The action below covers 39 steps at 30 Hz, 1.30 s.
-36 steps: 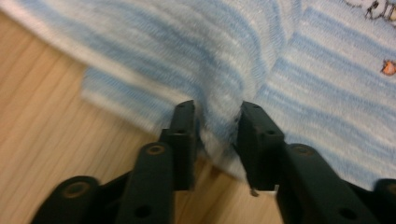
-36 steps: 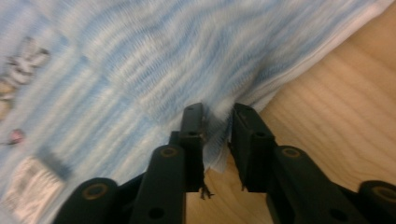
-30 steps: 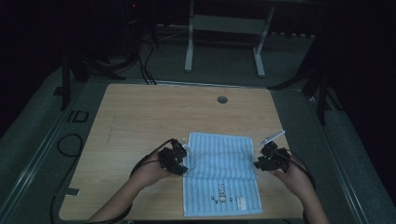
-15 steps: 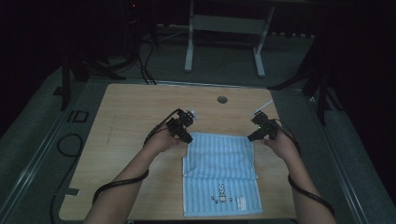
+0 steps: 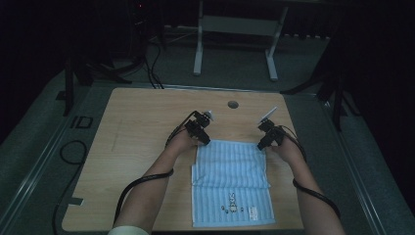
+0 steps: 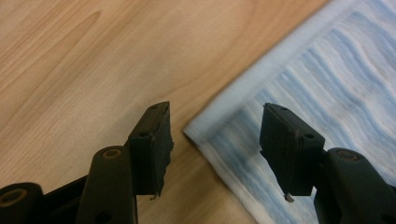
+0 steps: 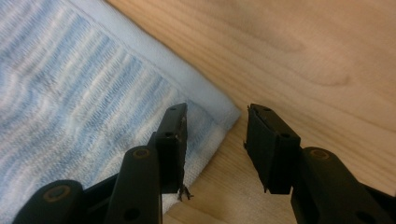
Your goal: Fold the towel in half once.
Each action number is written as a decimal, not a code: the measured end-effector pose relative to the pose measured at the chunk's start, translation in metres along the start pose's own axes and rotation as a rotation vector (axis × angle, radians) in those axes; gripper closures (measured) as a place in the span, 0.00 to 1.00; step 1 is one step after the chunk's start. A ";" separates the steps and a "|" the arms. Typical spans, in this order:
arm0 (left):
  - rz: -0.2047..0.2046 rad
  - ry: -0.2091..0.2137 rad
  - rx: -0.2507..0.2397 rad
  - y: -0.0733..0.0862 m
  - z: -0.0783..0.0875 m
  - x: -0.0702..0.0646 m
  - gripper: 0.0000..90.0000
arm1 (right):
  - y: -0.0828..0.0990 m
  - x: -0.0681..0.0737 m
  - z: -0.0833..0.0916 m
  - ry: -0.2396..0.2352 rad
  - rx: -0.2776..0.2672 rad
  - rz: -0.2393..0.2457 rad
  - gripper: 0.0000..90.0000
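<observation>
Lying lengthwise toward person, towel [image 5: 230,182]

Towel [image 5: 230,183]: pale blue with fine white stripes, plain light border, small dark cartoon print near one end. Table [image 5: 142,127]: light wood grain. Jaws black.

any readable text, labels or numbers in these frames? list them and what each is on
"ID": large dark letters on the grey floor mat left of the table.
Small white tag on the blue striped towel: too small to read.
Small dark printed figure on the towel near that tag: a picture, with no legible lettering.
</observation>
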<state>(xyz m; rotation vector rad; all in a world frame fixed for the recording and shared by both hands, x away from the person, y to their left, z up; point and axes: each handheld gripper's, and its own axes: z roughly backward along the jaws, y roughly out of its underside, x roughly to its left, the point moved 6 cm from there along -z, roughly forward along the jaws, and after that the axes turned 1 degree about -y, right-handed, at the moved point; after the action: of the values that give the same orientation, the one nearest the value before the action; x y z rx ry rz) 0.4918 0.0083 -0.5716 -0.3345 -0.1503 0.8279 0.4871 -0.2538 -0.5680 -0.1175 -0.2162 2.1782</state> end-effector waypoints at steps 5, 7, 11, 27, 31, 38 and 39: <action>0.004 -0.001 0.027 0.006 -0.008 0.000 0.50 | 0.002 0.000 -0.007 -0.023 0.037 -0.009 0.66; -0.010 0.005 0.015 0.006 -0.007 -0.003 0.56 | 0.002 0.000 -0.008 -0.017 0.034 -0.017 0.68; -0.026 0.014 0.001 0.008 -0.005 -0.010 0.74 | 0.002 0.005 -0.007 -0.021 0.034 -0.012 0.82; -0.052 -0.025 -0.065 -0.005 0.040 0.004 0.94 | -0.025 0.014 0.027 0.031 -0.001 0.062 0.93; -0.044 -0.080 -0.159 -0.023 0.084 0.013 0.93 | -0.045 0.011 0.060 0.117 -0.067 0.094 0.93; -0.075 -0.184 -0.342 -0.055 0.198 0.020 0.93 | -0.080 0.009 0.189 0.215 -0.383 0.086 0.93; -0.078 -0.193 -0.357 -0.055 0.206 0.019 0.93 | -0.080 0.011 0.200 0.210 -0.398 0.095 0.93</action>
<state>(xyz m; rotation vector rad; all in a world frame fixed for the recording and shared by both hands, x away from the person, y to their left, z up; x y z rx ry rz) 0.4889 0.0355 -0.3591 -0.5799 -0.4919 0.7537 0.5119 -0.2216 -0.3565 -0.5880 -0.5300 2.1718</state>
